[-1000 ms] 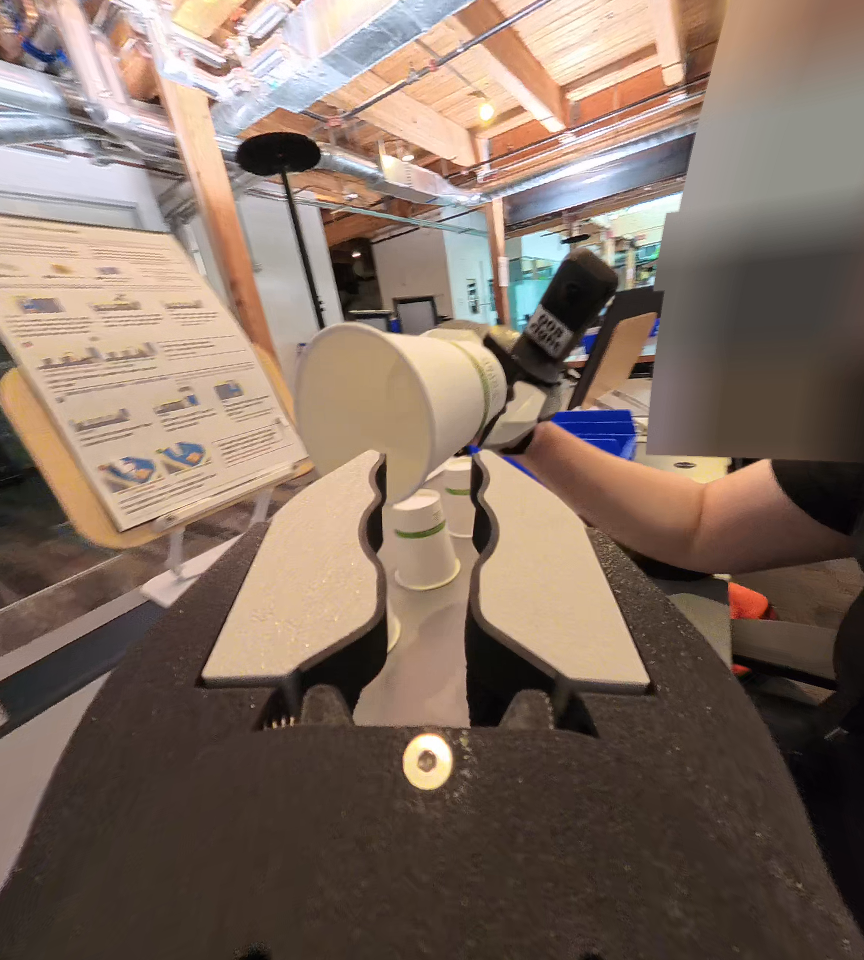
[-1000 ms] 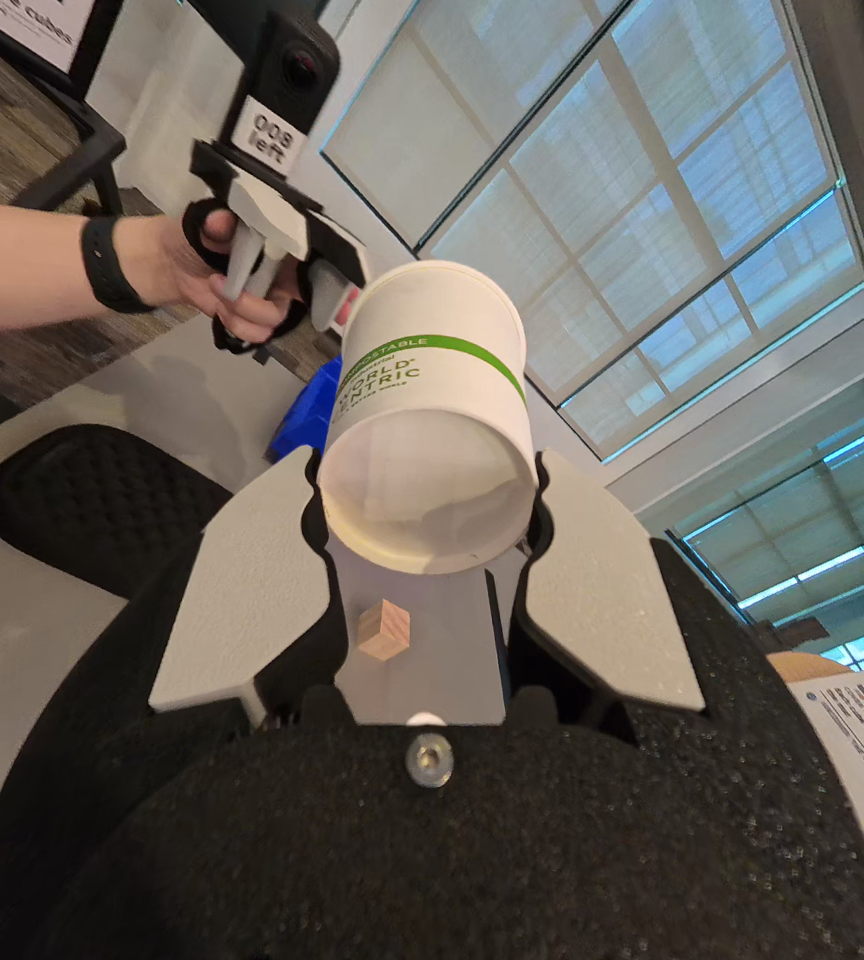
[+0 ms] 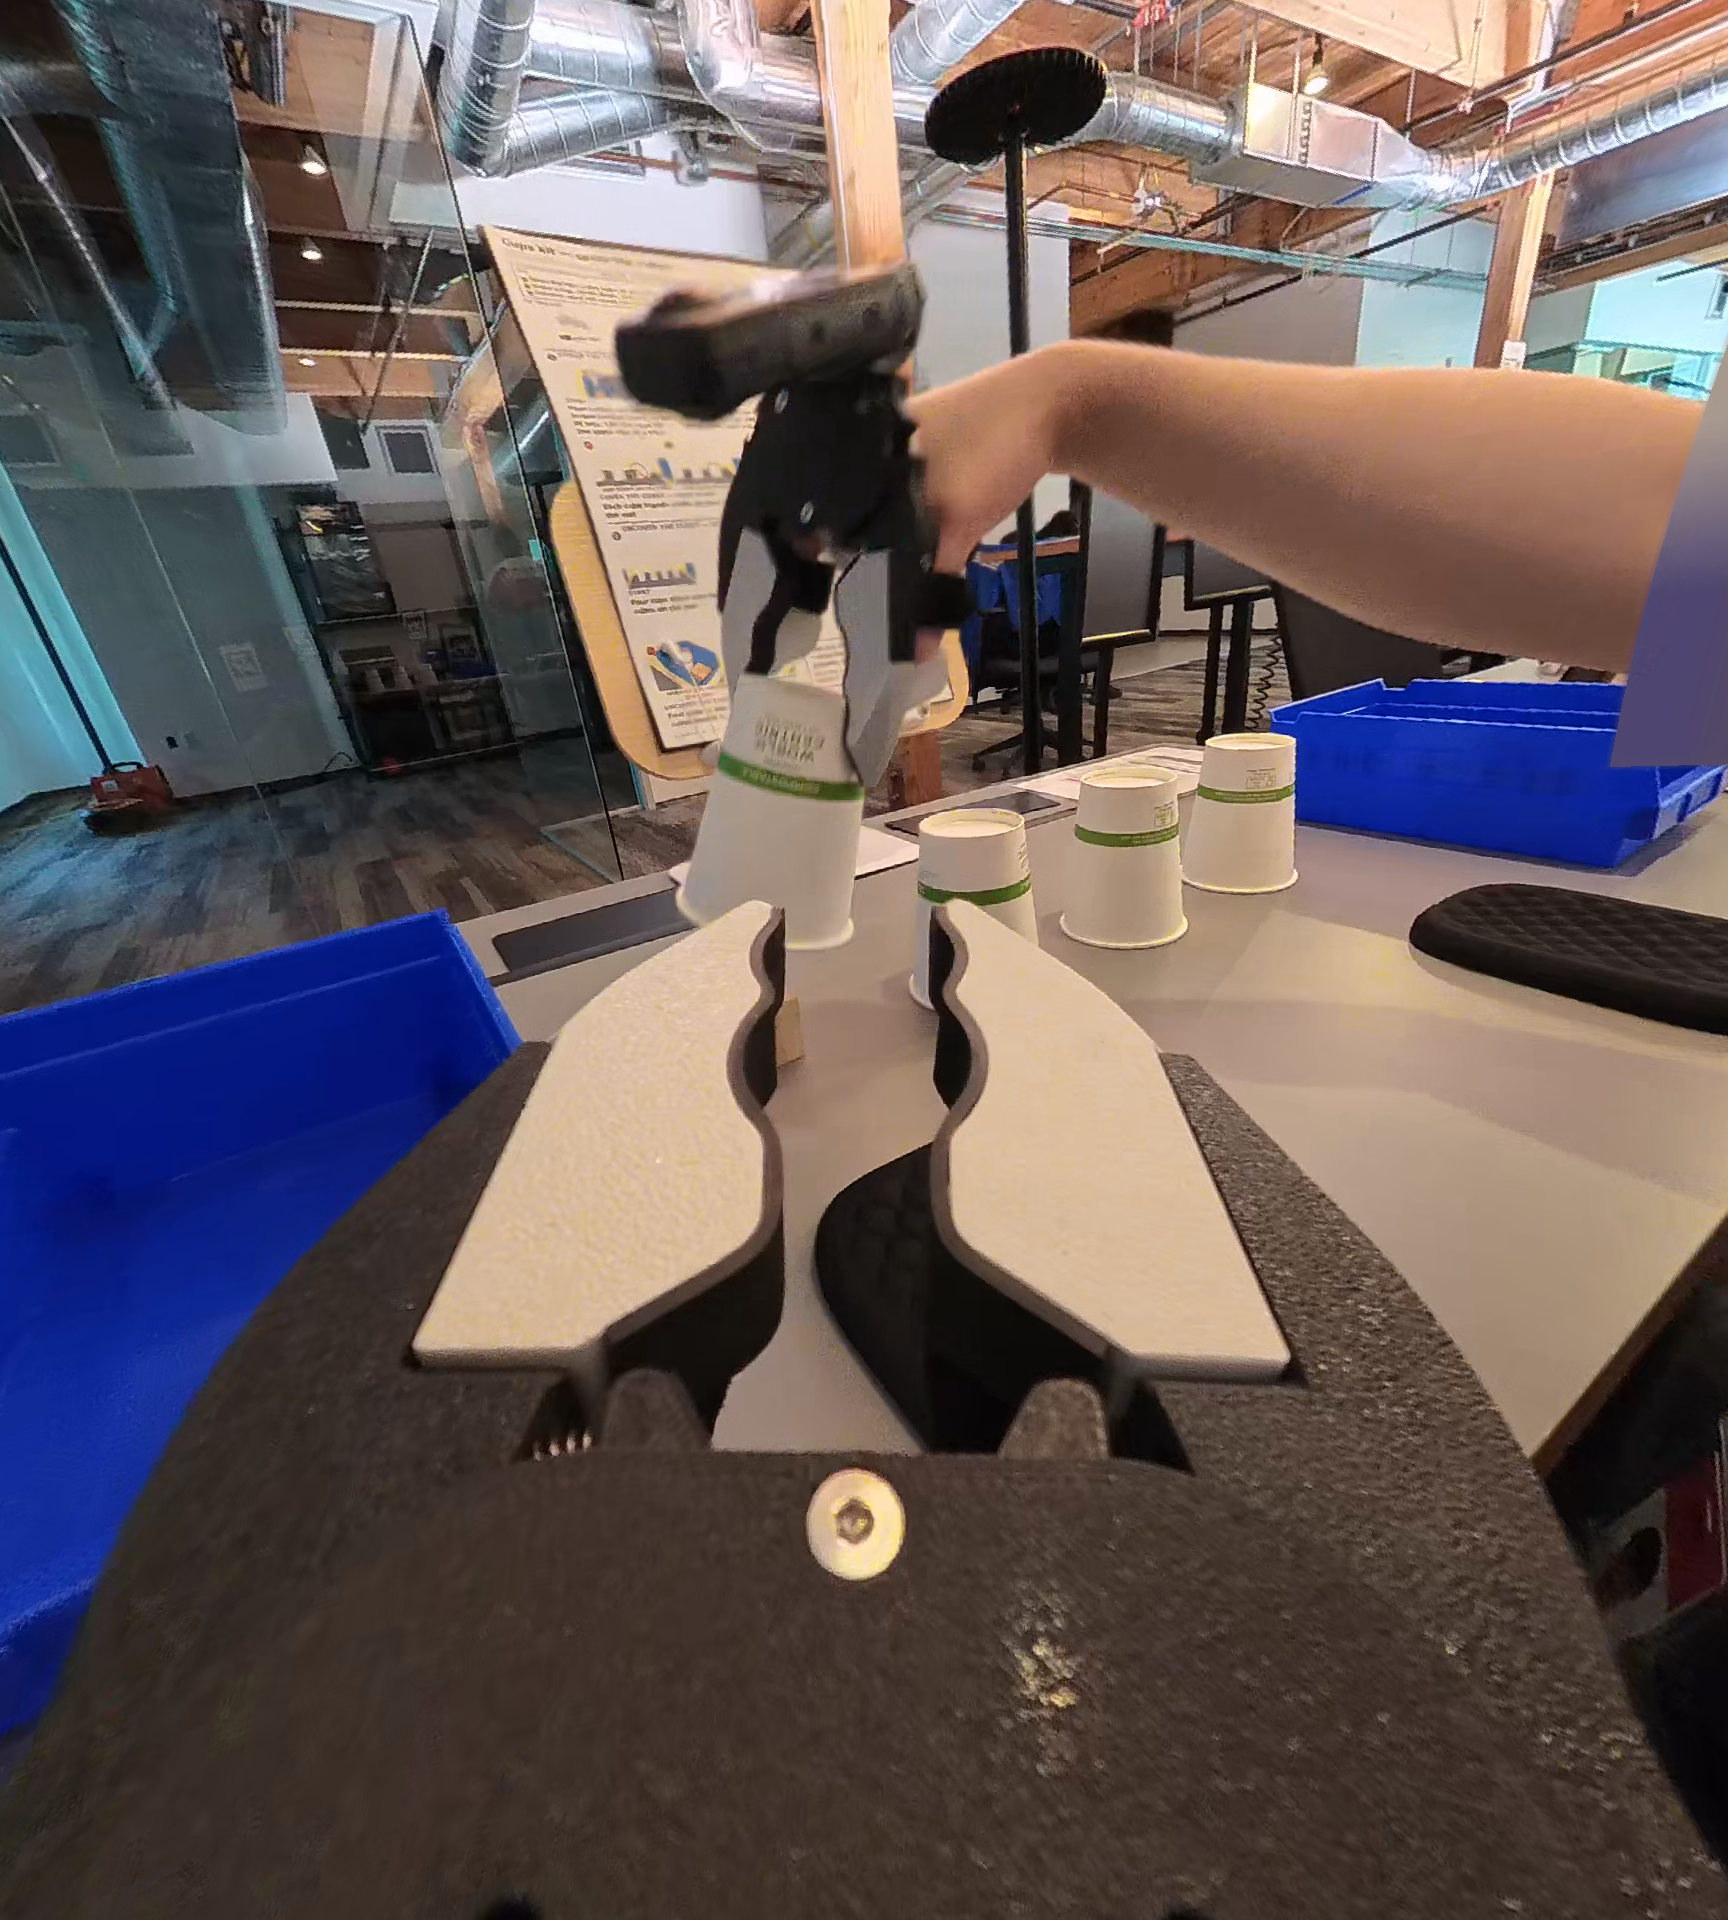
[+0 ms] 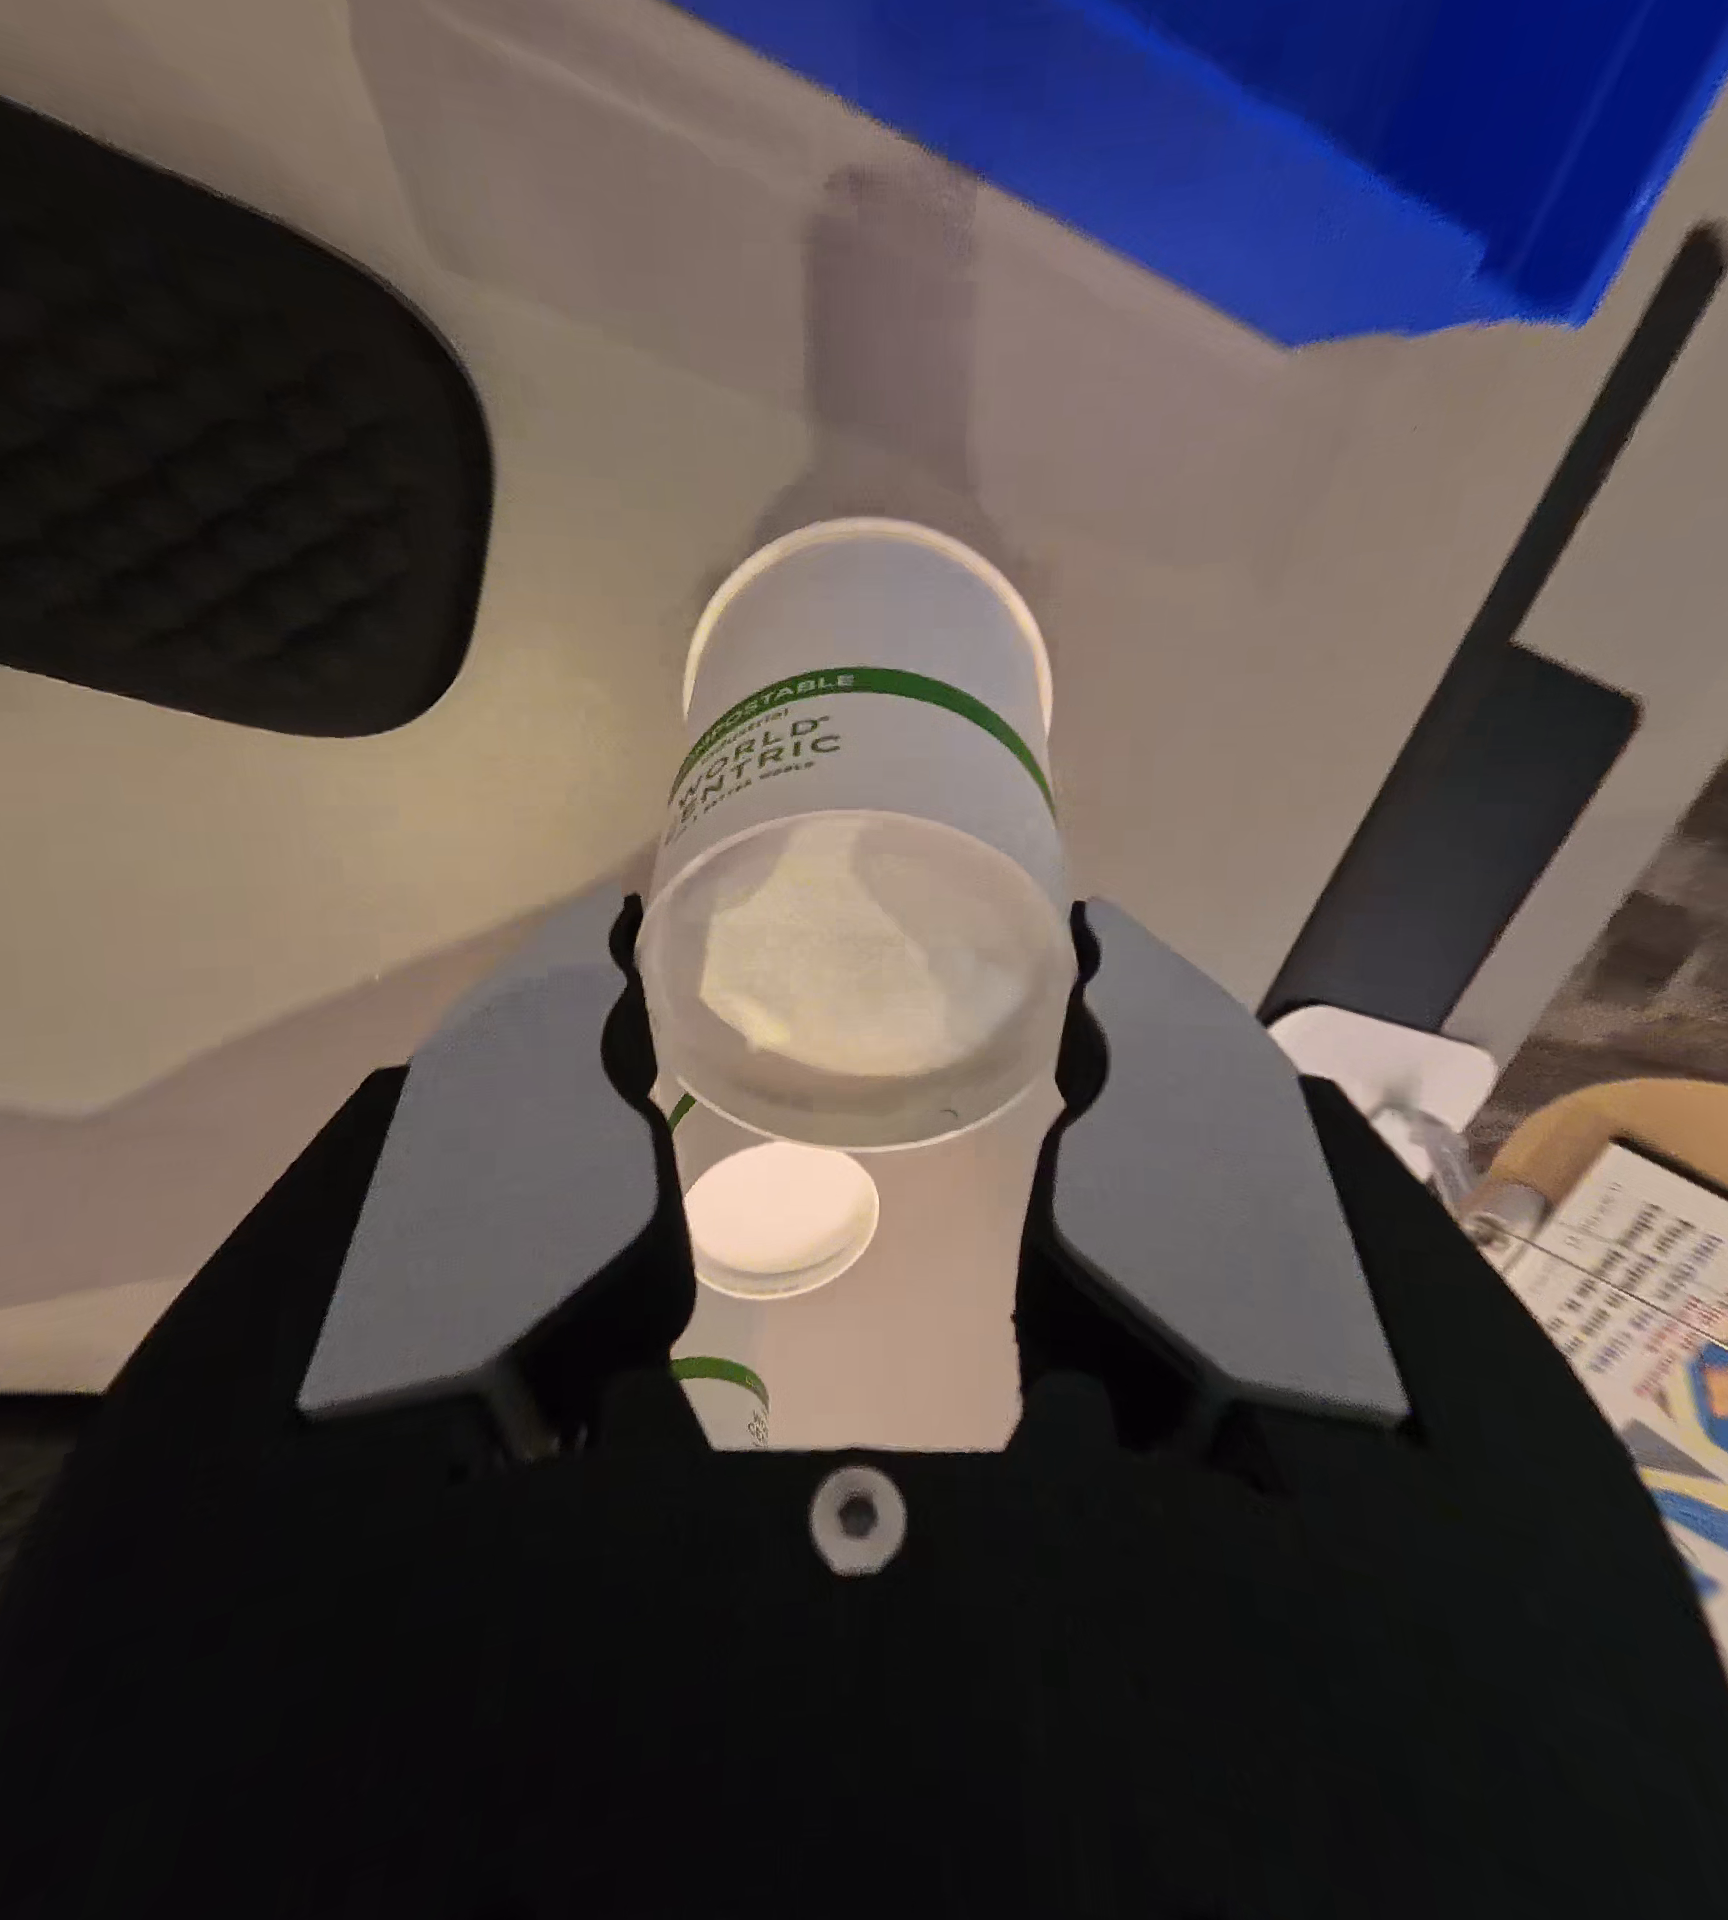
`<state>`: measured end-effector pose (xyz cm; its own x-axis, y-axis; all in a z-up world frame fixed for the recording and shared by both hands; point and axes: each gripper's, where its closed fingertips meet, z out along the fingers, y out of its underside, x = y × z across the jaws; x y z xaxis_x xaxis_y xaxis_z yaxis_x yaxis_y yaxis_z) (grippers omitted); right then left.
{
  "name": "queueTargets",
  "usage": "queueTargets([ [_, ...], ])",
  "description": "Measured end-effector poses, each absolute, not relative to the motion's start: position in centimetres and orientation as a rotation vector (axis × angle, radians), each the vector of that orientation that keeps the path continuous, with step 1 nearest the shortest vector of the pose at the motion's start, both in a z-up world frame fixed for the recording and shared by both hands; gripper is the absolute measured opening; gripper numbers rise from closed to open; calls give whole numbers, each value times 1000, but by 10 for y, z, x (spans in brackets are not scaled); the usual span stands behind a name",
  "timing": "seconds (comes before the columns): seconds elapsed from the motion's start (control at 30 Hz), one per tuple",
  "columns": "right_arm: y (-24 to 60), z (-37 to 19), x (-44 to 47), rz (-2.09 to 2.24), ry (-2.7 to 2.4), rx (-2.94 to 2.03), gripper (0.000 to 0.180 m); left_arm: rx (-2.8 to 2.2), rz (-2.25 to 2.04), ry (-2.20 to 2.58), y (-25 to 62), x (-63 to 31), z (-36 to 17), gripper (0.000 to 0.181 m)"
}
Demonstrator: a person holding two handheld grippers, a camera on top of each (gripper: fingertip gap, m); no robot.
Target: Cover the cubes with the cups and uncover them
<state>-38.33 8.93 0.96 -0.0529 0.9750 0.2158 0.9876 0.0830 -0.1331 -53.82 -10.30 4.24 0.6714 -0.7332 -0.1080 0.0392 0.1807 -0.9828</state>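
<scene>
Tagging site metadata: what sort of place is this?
Likely an open-plan office or lab in a converted industrial building: exposed ceiling ducts, glass partition, and a grey table with blue bins and an instruction sheet.

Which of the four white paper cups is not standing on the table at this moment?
The leftmost cup, held upside down and tilted in the right gripper. The other three cups stand upside down on the table.

My left tool (image 3: pixel 855 982) and my right tool (image 4: pixel 855 997) each have a bumpy black body, two flat grey fingers (image 3: pixel 621 1143) with wavy black edges, and one shiny round screw (image 3: pixel 855 1524).
</scene>
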Motion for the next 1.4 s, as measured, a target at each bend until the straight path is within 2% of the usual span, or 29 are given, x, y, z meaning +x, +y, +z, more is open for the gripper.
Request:
queueTargets([
  [0.2, 114, -32, -391, -65, -2138, -2165, 76, -1293, -593, 653, -107, -552, 39, 25],
  [0.63, 132, -65, -395, -160, -2182, -2261, 76, -1311, -620, 646, -105, -564, 27, 25],
  [1.4, 132, -82, -398, -9, -2145, -2302, 77, -1322, -657, 658, -107, -561, 20, 24],
])
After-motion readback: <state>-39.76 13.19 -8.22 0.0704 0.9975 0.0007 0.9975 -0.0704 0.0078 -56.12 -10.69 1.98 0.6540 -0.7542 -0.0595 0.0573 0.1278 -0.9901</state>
